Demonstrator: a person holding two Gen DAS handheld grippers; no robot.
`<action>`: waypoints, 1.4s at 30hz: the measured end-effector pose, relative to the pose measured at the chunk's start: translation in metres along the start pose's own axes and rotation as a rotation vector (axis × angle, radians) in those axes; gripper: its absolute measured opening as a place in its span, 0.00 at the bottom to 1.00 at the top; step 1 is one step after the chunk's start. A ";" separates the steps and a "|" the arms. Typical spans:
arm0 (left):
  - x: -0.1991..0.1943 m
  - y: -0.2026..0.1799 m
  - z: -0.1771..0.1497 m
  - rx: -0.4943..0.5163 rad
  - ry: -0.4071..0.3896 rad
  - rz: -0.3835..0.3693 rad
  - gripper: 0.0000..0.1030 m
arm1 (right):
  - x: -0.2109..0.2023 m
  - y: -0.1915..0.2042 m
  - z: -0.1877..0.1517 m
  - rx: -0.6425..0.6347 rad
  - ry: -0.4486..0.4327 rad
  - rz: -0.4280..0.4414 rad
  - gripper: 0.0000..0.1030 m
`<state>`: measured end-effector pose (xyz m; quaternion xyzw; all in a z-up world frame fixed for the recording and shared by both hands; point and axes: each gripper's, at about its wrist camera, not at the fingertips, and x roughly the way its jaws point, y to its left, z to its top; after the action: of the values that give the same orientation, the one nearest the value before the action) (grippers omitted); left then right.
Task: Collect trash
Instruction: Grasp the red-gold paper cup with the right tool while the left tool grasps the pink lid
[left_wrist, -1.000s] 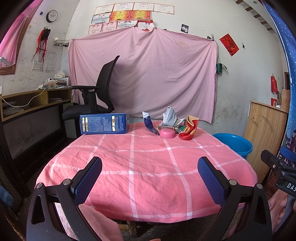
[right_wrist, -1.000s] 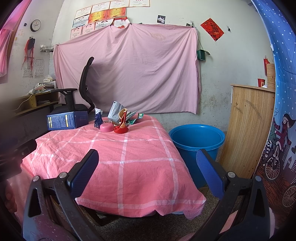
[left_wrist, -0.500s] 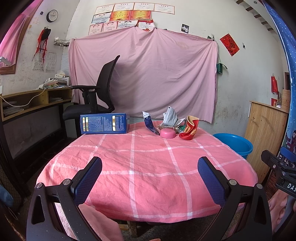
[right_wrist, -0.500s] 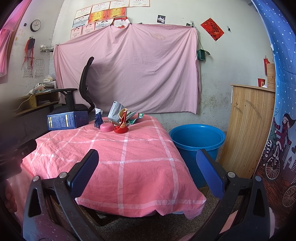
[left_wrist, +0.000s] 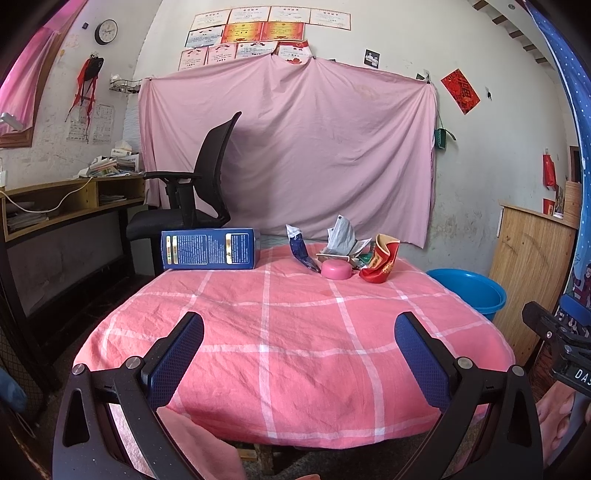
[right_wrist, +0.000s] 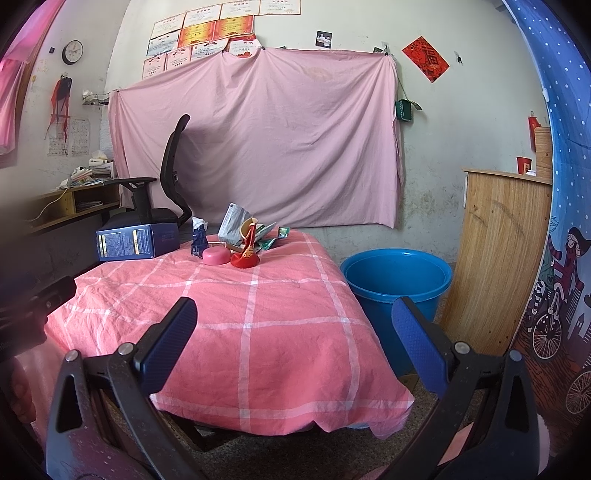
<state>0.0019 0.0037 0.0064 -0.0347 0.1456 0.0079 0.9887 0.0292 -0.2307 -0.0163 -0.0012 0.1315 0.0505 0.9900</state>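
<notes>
Trash lies at the far end of the pink checked table (left_wrist: 295, 332): a blue box (left_wrist: 208, 249), a dark blue wrapper (left_wrist: 301, 251), a silver wrapper (left_wrist: 341, 240), a pink round lid (left_wrist: 336, 269) and a crushed red cup (left_wrist: 382, 264). The same pile shows in the right wrist view, with the blue box (right_wrist: 136, 242), pink lid (right_wrist: 216, 255) and red cup (right_wrist: 246, 254). A blue bucket (right_wrist: 397, 275) stands on the floor right of the table. My left gripper (left_wrist: 299, 354) and right gripper (right_wrist: 295, 339) are both open and empty, held at the table's near edge.
A black office chair (left_wrist: 199, 199) stands behind the table's far left. A wooden desk (left_wrist: 70, 199) runs along the left wall. A wooden cabinet (right_wrist: 502, 251) stands right of the bucket. A pink sheet (left_wrist: 288, 158) hangs on the back wall.
</notes>
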 end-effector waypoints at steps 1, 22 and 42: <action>0.002 0.001 0.003 -0.005 -0.004 0.002 0.98 | 0.001 0.001 0.003 -0.004 -0.005 0.008 1.00; 0.105 0.016 0.108 -0.016 -0.205 0.063 0.98 | 0.102 0.011 0.105 -0.073 -0.184 0.129 1.00; 0.263 0.043 0.083 -0.053 0.205 -0.036 0.74 | 0.268 0.033 0.080 -0.155 0.299 0.330 1.00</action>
<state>0.2761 0.0540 0.0067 -0.0642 0.2449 -0.0095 0.9674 0.3045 -0.1697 -0.0084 -0.0631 0.2709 0.2208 0.9348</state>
